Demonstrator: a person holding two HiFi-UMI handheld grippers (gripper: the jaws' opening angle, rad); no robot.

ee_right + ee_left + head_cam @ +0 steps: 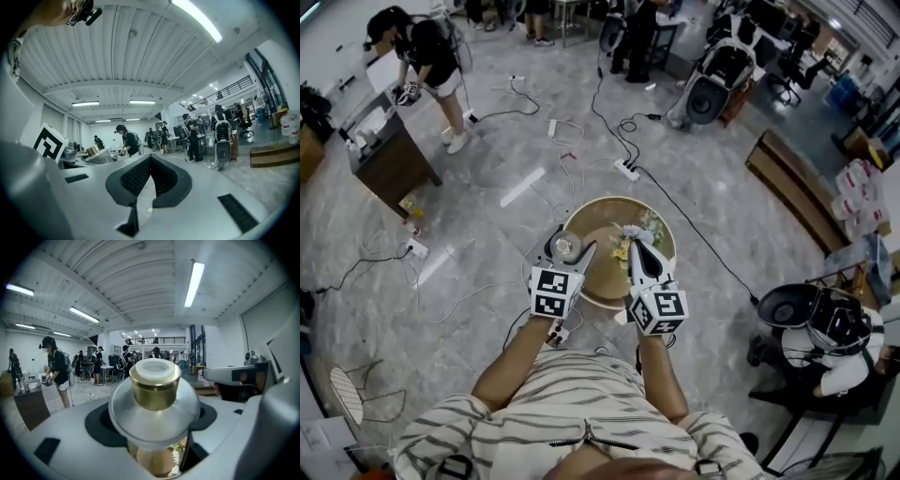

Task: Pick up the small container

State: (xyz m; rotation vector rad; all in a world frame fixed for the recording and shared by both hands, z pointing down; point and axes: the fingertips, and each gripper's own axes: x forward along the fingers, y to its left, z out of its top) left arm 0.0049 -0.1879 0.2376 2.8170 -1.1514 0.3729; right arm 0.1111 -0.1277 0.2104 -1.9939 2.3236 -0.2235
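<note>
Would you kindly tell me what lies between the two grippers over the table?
In the head view, bare wooden tabletop and, beside the right gripper, flowers; the left gripper holds the small container.

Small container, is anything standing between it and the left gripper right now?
Nothing visible does. The small container already sits between the jaws of the left gripper, closed on its clear body under the gold cap. The right gripper is shut, empty.

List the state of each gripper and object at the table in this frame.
left gripper: shut on the small container.
small container: gold cap on, held between the left jaws.
right gripper: shut, nothing between its jaws.
flowers: lying on the round table.
</note>
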